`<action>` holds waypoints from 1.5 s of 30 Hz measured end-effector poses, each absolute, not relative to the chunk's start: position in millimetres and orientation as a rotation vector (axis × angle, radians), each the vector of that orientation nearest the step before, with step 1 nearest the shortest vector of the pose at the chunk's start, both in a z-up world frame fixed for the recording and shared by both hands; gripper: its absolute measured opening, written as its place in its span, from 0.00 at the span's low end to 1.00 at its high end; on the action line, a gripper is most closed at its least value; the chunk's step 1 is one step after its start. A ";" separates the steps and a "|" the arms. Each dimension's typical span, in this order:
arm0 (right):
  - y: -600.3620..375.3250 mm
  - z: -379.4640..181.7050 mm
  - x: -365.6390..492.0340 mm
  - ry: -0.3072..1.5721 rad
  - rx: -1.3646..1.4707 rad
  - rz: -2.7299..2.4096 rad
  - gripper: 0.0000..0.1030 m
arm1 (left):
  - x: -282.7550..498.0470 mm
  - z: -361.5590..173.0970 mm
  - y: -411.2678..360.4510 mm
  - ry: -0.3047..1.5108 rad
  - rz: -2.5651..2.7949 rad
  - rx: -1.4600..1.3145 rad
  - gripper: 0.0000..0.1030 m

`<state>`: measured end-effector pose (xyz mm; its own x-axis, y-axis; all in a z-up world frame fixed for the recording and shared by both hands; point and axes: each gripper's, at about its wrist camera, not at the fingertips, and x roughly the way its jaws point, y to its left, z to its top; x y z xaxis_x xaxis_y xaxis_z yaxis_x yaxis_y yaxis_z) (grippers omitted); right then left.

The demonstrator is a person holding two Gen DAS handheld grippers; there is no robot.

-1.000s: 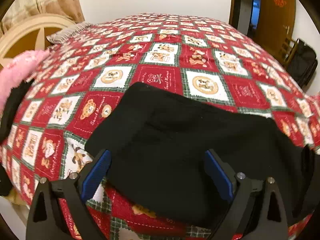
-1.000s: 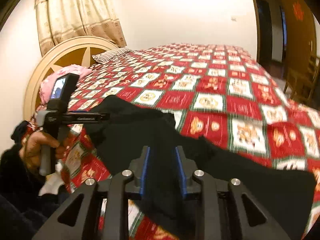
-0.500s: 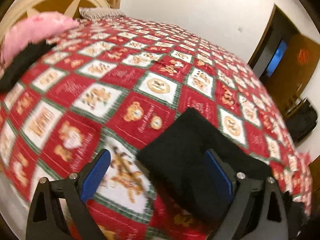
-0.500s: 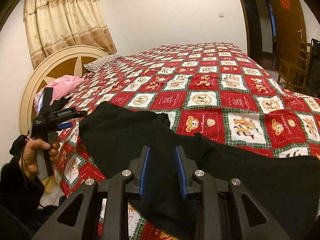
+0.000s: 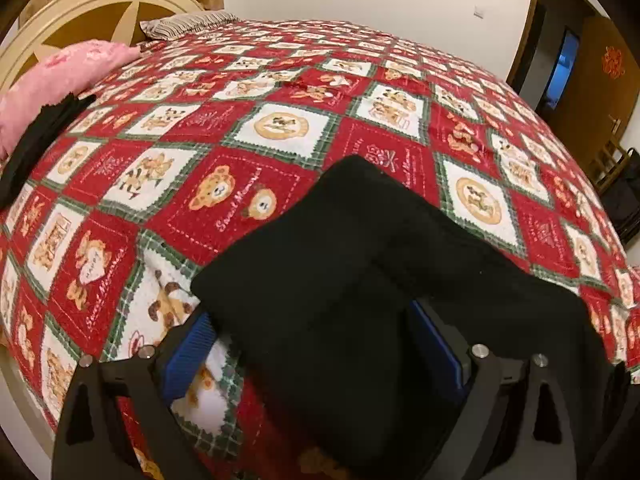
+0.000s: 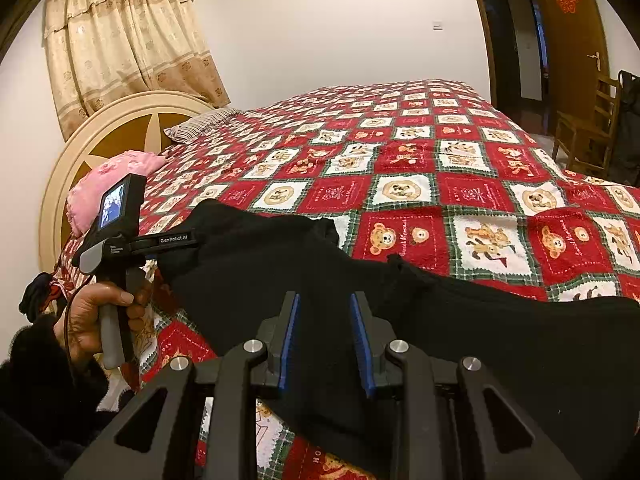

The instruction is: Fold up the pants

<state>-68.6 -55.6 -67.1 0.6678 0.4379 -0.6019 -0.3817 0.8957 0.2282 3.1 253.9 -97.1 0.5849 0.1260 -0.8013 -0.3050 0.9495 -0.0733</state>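
Black pants (image 5: 360,264) lie on the red bear-patterned quilt (image 5: 276,128) near the bed's front edge. My left gripper (image 5: 316,336) stands wide open, low over the pants' left end, and the cloth lies between its blue pads (image 5: 192,344) without being pinched. In the right wrist view the pants (image 6: 460,320) stretch from left to right. My right gripper (image 6: 326,320) has its jaws close together on a thick fold of the black cloth. A person's hand (image 6: 100,312) holds the left gripper's handle at the left of that view.
A pink pillow (image 5: 60,76) and a striped pillow (image 5: 188,26) lie by the round headboard (image 6: 120,128). Another dark cloth (image 5: 36,140) rests at the quilt's left edge. A wooden chair (image 6: 588,128) and a dark bag stand by the door at the right.
The left gripper swung out to the left, then came back lower over the pants' left end, still open. The right gripper kept its grip and hardly moved.
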 end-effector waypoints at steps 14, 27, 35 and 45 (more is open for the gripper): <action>-63.8 -69.7 -69.0 0.713 0.137 0.436 0.27 | 1.8 -88.0 250.5 0.869 0.278 -0.183 0.44; -93.8 -74.0 -60.4 0.725 0.260 0.340 0.27 | -1.0 -92.0 269.5 0.829 0.168 -0.370 0.65; -104.3 -83.3 -55.0 0.759 0.327 0.314 0.27 | -3.7 -86.8 275.1 0.787 0.062 -0.482 0.22; -109.7 -83.5 -55.7 0.748 0.346 0.288 0.27 | -1.4 -88.8 279.7 0.728 0.025 -0.595 0.31</action>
<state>-55.7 -109.7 -83.5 0.6985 0.3745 -0.6098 -0.1318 0.9049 0.4047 -1.4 279.7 -88.8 0.7540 -0.1798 -0.6318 -0.2219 0.8356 -0.5025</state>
